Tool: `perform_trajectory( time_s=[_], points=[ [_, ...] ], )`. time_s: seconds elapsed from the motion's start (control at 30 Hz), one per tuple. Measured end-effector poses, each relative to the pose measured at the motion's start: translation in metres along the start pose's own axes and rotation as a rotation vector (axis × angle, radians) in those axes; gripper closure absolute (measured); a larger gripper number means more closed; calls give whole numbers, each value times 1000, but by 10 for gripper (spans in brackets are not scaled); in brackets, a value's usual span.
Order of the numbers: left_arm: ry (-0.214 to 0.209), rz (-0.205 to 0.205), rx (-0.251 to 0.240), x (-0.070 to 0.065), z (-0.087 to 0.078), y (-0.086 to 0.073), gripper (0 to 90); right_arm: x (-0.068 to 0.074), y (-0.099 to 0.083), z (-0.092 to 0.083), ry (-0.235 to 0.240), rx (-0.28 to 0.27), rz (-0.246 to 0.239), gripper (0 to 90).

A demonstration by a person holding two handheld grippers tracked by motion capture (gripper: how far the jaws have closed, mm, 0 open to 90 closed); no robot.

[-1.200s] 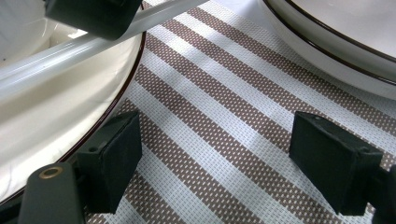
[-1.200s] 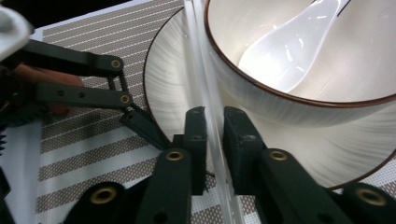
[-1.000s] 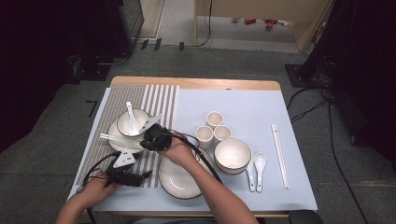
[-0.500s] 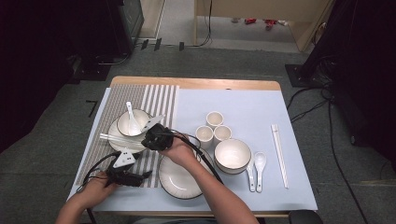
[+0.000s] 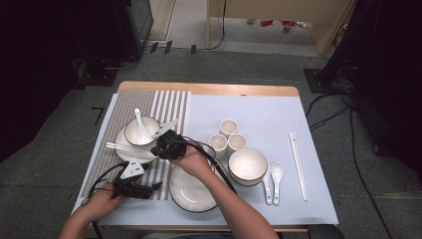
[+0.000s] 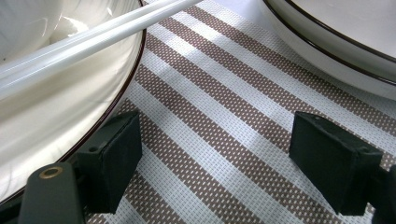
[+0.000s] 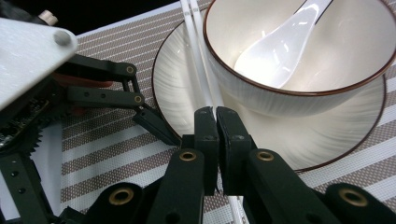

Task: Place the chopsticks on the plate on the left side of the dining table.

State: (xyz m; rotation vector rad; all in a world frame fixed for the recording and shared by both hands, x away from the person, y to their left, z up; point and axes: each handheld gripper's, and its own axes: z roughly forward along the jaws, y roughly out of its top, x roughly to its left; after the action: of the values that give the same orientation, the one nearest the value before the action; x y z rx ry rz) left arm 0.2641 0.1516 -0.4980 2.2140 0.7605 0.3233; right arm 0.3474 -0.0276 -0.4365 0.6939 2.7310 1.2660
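- Chopsticks [image 7: 200,70], one white pair, lie across the plate [image 7: 177,102] on the striped mat [image 6: 224,140], just beside the bowl [image 7: 299,93]; the right gripper [image 7: 215,122] has its jaws pressed together on them.
- Left gripper [image 6: 215,158] rests on the mat, jaws spread with nothing between.
- Counted on the table [image 5: 318,219]: two plates, two bowls, three cups [image 5: 228,137], three spoons, and a second pair of chopsticks [image 5: 298,167] at the right.

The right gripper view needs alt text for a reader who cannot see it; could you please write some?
The right gripper, jaws shut, grips a pair of white chopsticks lying across a white plate on a striped mat. A bowl holding a white spoon stands on the plate; the left gripper is alongside.
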Motion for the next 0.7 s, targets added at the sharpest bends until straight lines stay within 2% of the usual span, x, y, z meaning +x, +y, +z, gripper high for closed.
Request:
perform_trajectory(
  time_s=[0.17, 0.37, 0.4, 0.53, 0.7],
  points=[
    [1, 1, 1, 0, 0, 0, 175, 3, 3, -11, 11, -6, 5, 845],
    [1, 1, 1, 0, 0, 0, 175, 6, 6, -23, -3, -16, 2, 840],
    [1, 1, 1, 0, 0, 0, 175, 7, 8, -29, -8, -30, 2, 822],
    [1, 2, 0, 0, 0, 0, 175, 7, 8, -35, -30, -32, -13, 796],
    [1, 3, 2, 0, 0, 0, 175, 7, 6, -42, -23, -20, -8, 711]
  ],
)
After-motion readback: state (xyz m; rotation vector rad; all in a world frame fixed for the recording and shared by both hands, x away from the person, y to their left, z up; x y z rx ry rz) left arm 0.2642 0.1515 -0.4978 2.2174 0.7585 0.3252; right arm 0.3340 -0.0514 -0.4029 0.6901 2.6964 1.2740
